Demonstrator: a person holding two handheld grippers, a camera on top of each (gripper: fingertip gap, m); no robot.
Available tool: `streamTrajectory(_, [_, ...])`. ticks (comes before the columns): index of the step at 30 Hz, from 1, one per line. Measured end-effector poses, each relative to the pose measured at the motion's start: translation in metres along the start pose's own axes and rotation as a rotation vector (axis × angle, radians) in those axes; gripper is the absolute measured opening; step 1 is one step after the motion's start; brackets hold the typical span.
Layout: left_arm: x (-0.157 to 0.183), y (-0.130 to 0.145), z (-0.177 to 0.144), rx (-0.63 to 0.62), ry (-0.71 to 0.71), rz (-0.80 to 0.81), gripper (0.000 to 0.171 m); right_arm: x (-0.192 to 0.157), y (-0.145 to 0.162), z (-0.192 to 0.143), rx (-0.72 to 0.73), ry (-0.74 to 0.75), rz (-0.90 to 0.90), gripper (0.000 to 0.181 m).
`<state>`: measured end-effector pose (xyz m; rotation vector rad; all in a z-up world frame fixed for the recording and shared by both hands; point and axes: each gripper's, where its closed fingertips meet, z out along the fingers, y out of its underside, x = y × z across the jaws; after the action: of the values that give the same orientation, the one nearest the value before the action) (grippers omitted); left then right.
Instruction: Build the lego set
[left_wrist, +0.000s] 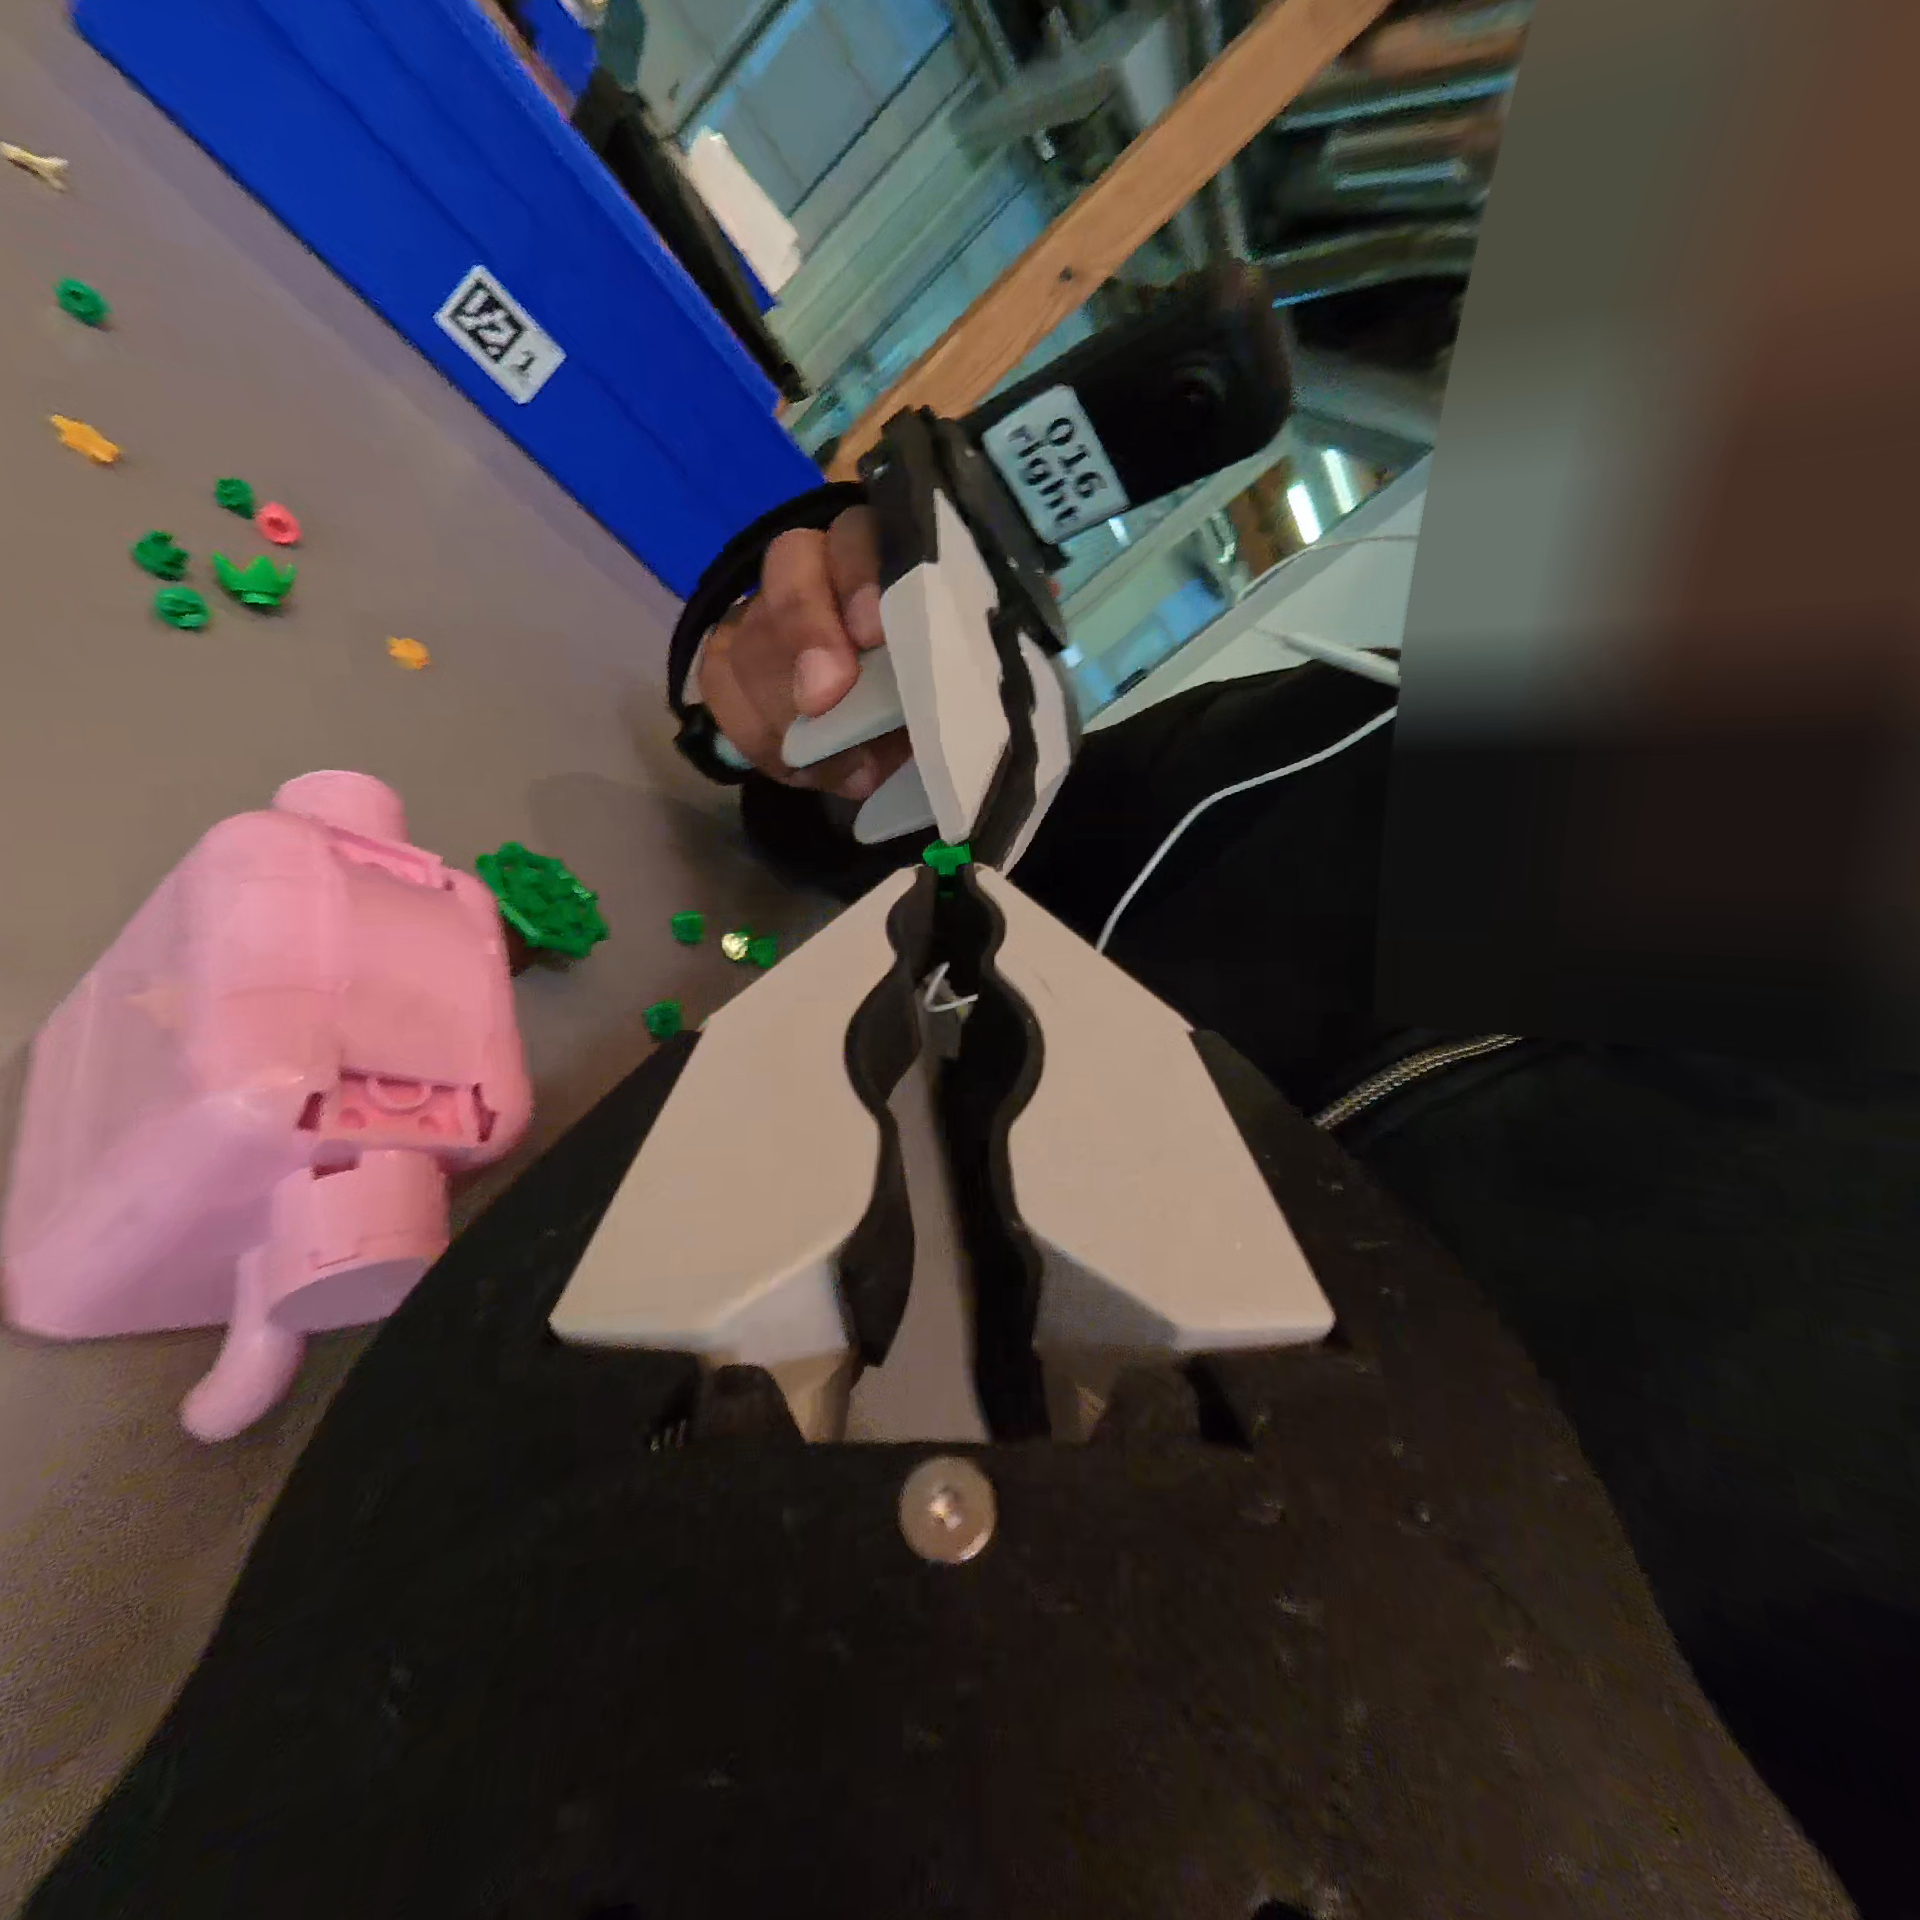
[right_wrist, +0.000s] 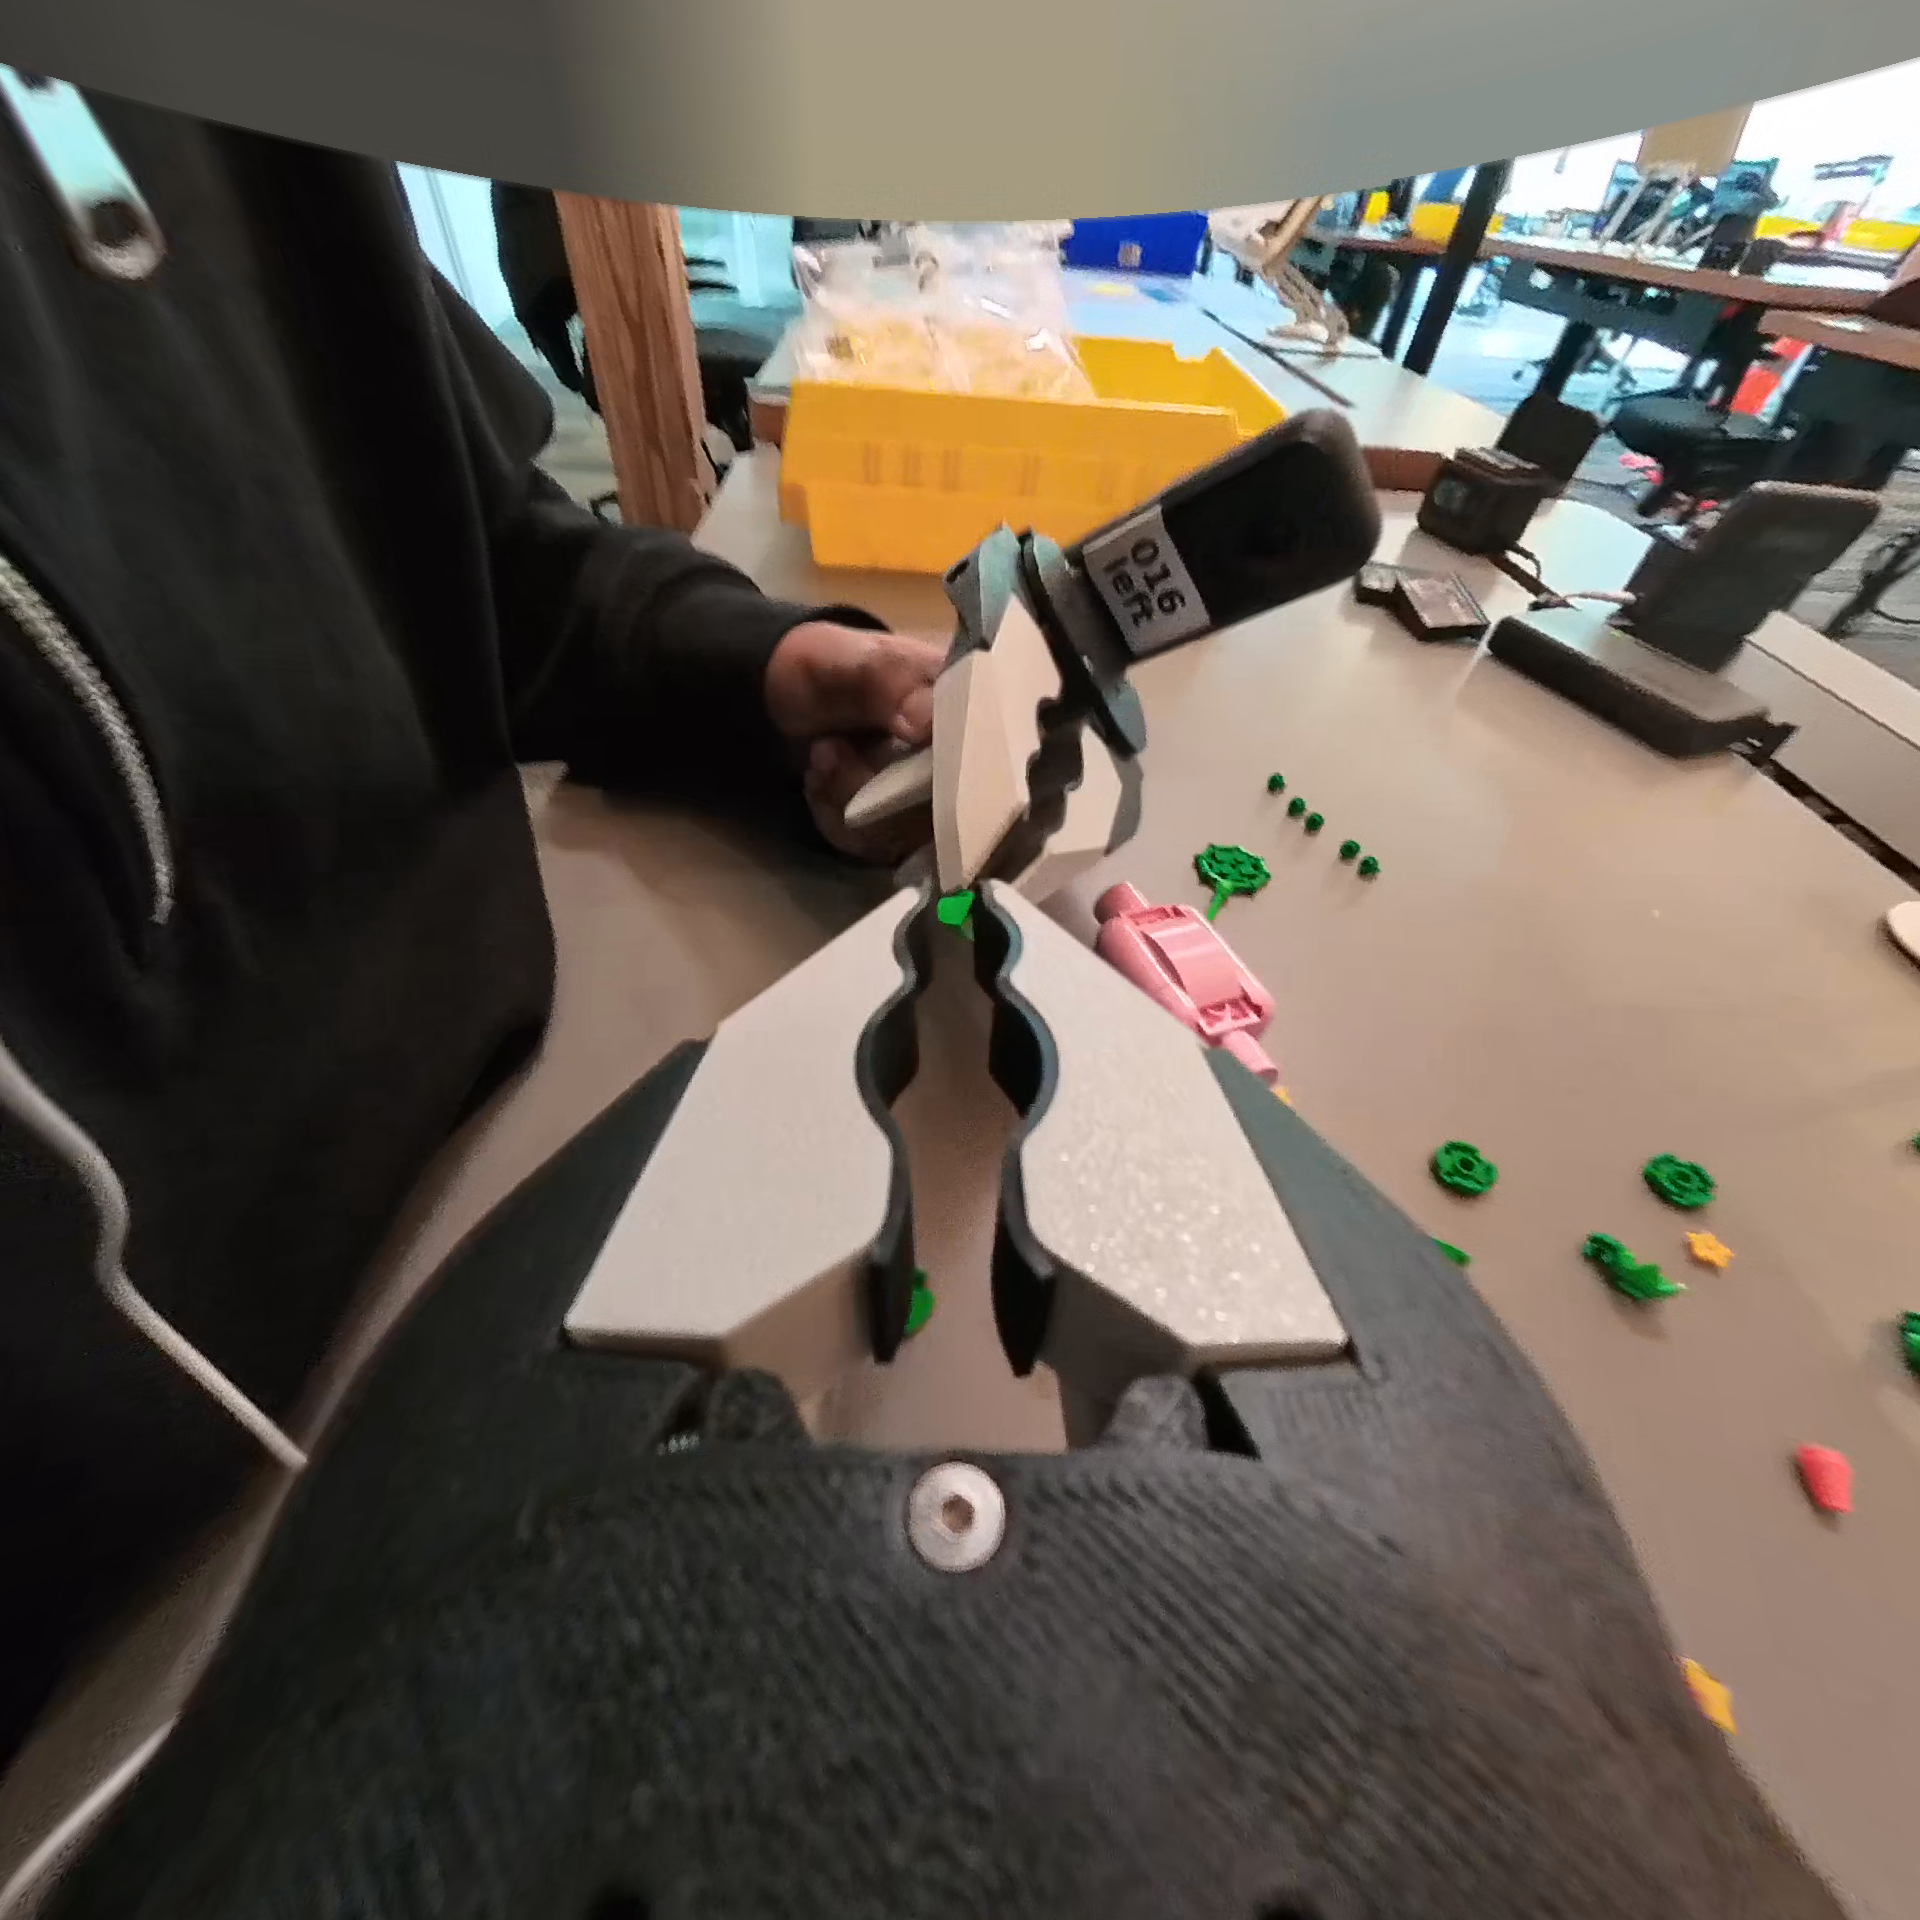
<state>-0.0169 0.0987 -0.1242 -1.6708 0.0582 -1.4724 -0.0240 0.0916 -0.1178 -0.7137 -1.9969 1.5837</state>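
Observation:
A small green lego piece (left_wrist: 945, 858) sits pinched between the tips of both grippers, above the table edge. My left gripper (left_wrist: 945, 885) is shut on its lower green stem. My right gripper (left_wrist: 977, 831) comes down from above and is shut on the top of it. In the right wrist view the same green piece (right_wrist: 956, 910) lies between my right gripper's (right_wrist: 954, 902) tips, with the left gripper (right_wrist: 977, 875) meeting it from above. I cannot tell whether it is one piece or two joined. A pink lego body (left_wrist: 260, 1039) lies on the table (left_wrist: 312, 727); it also shows in the right wrist view (right_wrist: 1184, 966).
A green leafy piece (left_wrist: 540, 899) lies beside the pink body. Small green, orange and red pieces (right_wrist: 1465, 1166) are scattered on the table. A blue bin (left_wrist: 416, 208) and a yellow bin (right_wrist: 987, 468) stand at the back. A person in black (right_wrist: 260, 623) is close by. The grippers are tip to tip, or close to it.

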Motion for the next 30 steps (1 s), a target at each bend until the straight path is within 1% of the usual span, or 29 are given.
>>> streamTrajectory(2, [0.006, -0.001, 0.001, 0.016, 0.040, -0.005, 0.001, -0.002, -0.006, -0.001, 0.048, -0.032, 0.040, 0.005])
streamTrajectory(5, [0.009, 0.001, 0.005, 0.007, 0.045, 0.013, 0.000, -0.007, -0.013, -0.001, 0.100, -0.078, 0.078, 0.003])
streamTrajectory(10, [0.011, 0.005, 0.011, 0.005, 0.076, -0.012, 0.000, -0.009, -0.016, -0.001, 0.114, -0.080, 0.066, 0.002])
streamTrajectory(14, [0.006, 0.001, 0.007, 0.022, 0.034, 0.005, 0.000, -0.001, -0.013, -0.002, 0.106, -0.045, 0.079, 0.003])
streamTrajectory(17, [-0.003, -0.004, 0.000, 0.034, -0.050, 0.041, 0.000, 0.010, -0.004, -0.002, 0.073, -0.007, 0.114, 0.003])
streamTrajectory(20, [-0.014, -0.011, -0.012, 0.048, -0.163, 0.101, 0.000, 0.014, 0.011, -0.002, -0.008, -0.006, 0.164, 0.003])
streamTrajectory(22, [-0.017, -0.015, -0.019, 0.060, -0.209, 0.136, 0.000, 0.011, 0.022, 0.000, -0.079, -0.024, 0.179, 0.003])
streamTrajectory(24, [-0.017, -0.019, -0.023, 0.074, -0.229, 0.154, 0.000, 0.003, 0.035, 0.005, -0.165, -0.059, 0.187, 0.003])
streamTrajectory(26, [-0.017, -0.021, -0.025, 0.081, -0.237, 0.159, 0.000, -0.005, 0.057, 0.013, -0.301, -0.070, 0.169, 0.003])
streamTrajectory(28, [-0.019, -0.021, -0.026, 0.082, -0.243, 0.158, 0.000, -0.009, 0.080, 0.019, -0.441, -0.053, 0.121, 0.003])
streamTrajectory(30, [-0.019, -0.020, -0.025, 0.077, -0.239, 0.152, 0.000, -0.012, 0.092, 0.023, -0.519, -0.045, 0.097, 0.003])
